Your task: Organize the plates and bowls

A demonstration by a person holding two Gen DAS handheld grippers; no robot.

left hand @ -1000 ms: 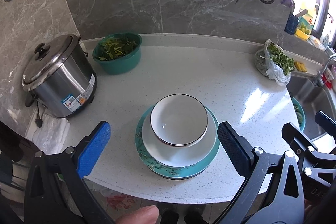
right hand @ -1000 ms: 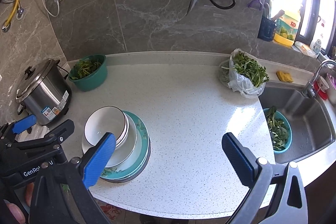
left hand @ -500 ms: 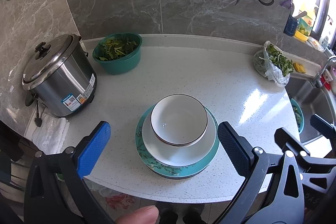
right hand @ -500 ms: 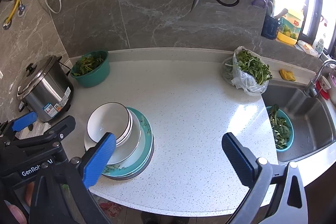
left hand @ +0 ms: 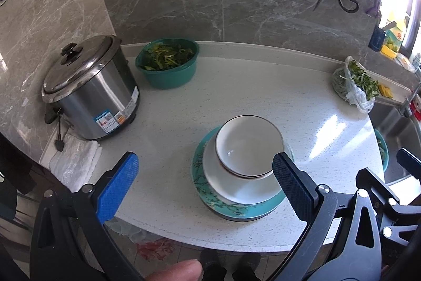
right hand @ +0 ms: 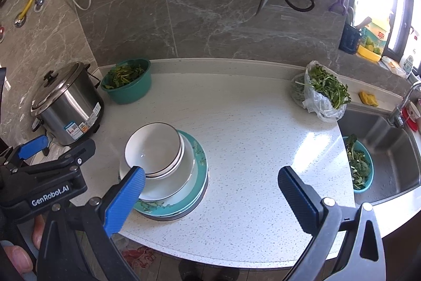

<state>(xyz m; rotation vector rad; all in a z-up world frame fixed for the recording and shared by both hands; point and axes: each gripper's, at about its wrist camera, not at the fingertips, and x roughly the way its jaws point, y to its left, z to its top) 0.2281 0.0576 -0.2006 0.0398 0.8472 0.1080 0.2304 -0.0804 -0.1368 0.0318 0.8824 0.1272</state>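
Blue-padded jaws of the left gripper (left hand: 202, 175) stand wide and empty above the near edge of the counter (left hand: 263, 86); the right gripper (right hand: 210, 186) is spread wide too, holding nothing. Between them, near the counter's front edge, a white bowl (left hand: 248, 145) sits stacked in a larger white dish (left hand: 236, 188) on a teal plate (left hand: 236, 210). At ten o'clock from the stack stands a steel rice cooker (left hand: 92, 88), at eleven a green basin of greens (left hand: 168, 62), at two a bag of herbs (left hand: 355, 83)

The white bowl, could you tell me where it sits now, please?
The white bowl tops the stacked plates near the counter's front edge, right of the rice cooker.
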